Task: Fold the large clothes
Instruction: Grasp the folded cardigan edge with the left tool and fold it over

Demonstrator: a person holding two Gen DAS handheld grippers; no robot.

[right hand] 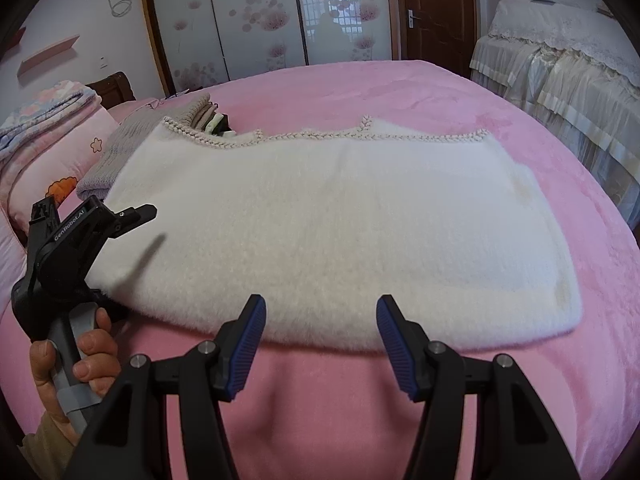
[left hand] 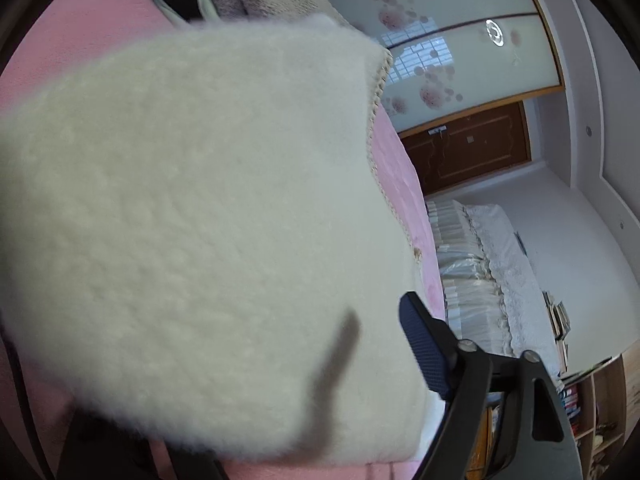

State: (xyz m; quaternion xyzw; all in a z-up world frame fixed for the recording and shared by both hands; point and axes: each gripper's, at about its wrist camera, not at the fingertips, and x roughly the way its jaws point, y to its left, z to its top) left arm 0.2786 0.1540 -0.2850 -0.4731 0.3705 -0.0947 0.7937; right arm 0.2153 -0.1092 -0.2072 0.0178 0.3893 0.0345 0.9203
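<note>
— On the pink plush bed: one white fluffy garment, folded into a broad flat slab, deep pile, far edge trimmed with a beige braided cord.

— Behind its far left corner?

— One low stack of folded knits, grey-mauve and beige, ribbed. Further left, one pale quilt with a flower print.

— Right tongs?

— Two black arms, two blue ribbed pads, standing apart just short of the garment's near edge. Nothing between them but pink blanket. No earlier view to compare with.

— Left tongs?

— Seen from the right wrist at the garment's left end, black, gripped by a hand on a grey handle. From the left wrist, only one blue textured pad showing, beside the fluffy edge; the other hidden behind or under the white pile. Cannot tell whether pressing on the fabric or merely beside it.

— Beyond the bed?

— One couch under a cream frilled, lace-edged cover; frosted wardrobe doors with pink blossoms; one brown wooden door.
</note>
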